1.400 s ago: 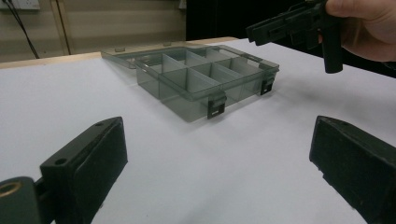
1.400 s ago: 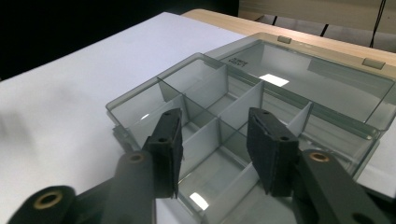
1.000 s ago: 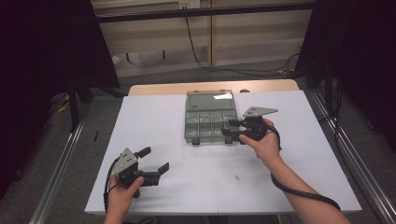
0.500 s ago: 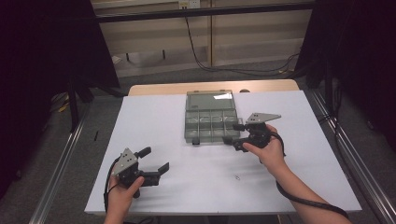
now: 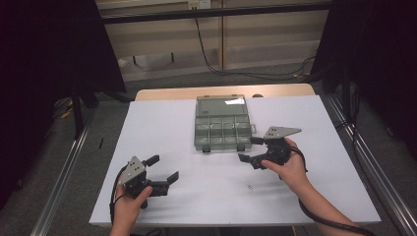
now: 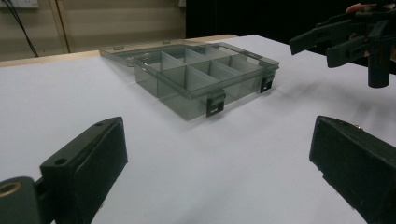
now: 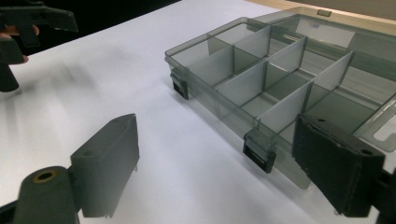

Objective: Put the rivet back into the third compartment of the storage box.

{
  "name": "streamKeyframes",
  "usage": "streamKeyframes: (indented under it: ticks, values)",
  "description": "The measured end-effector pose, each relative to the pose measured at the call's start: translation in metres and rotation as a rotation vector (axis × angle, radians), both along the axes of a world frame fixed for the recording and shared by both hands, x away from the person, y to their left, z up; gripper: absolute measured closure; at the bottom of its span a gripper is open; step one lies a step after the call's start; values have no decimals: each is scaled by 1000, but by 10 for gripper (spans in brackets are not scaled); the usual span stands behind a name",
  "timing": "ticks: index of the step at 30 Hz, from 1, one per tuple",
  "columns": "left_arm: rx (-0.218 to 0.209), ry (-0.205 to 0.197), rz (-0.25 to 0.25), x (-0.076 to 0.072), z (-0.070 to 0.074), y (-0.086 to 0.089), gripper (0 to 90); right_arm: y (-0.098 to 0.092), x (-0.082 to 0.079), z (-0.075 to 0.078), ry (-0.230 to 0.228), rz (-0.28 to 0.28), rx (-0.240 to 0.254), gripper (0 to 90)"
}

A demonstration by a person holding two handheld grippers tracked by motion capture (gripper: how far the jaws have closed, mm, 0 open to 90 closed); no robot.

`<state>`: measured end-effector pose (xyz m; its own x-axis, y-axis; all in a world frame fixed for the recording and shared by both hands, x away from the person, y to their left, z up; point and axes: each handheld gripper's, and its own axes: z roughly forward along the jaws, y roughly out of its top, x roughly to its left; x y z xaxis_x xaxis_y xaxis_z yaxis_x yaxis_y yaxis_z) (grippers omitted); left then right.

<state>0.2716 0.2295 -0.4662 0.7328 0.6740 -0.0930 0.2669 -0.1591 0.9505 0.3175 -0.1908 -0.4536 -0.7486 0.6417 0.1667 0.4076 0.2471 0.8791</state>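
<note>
Two grippers in my hands, one organiser box (image 5: 220, 129) on the white surface (image 5: 314, 196). Box sits toward the far middle, lid flipped open flat behind it, grey clear plastic, divided compartments, two dark latches on the near wall. My right gripper (image 5: 252, 151) is just beside the box's near right corner, not touching; its jaws have just been opening and stand wide, nothing between them, near-right latch (image 7: 259, 156) close to one jaw in the right gripper view. My left gripper (image 5: 164, 170) is near the front left of the surface, well apart from the box, jaws wide open, holding nothing.
</note>
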Motion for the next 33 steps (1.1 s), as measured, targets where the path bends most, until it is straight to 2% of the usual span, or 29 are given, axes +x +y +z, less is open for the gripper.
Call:
streamKeyframes:
  ticks: [11,13,16,17,22,33]
  values:
    - [5,-1,-1,0,0,0,41,-6,-16,-5,2,9,-9,129]
    - [-7,0,1,0,0,-2,41,-7,-19,-5,1,16,-9,130]
    - [5,-2,-2,0,0,-1,41,-8,-23,-7,3,28,-21,129]
    - [-7,0,3,0,0,-2,41,-7,-24,-7,4,29,-21,129]
    - [-8,0,4,-1,0,-1,41,-6,-30,-9,2,50,-54,126]
    - [2,-3,2,0,0,-1,41,-10,-43,-14,11,64,-74,125]
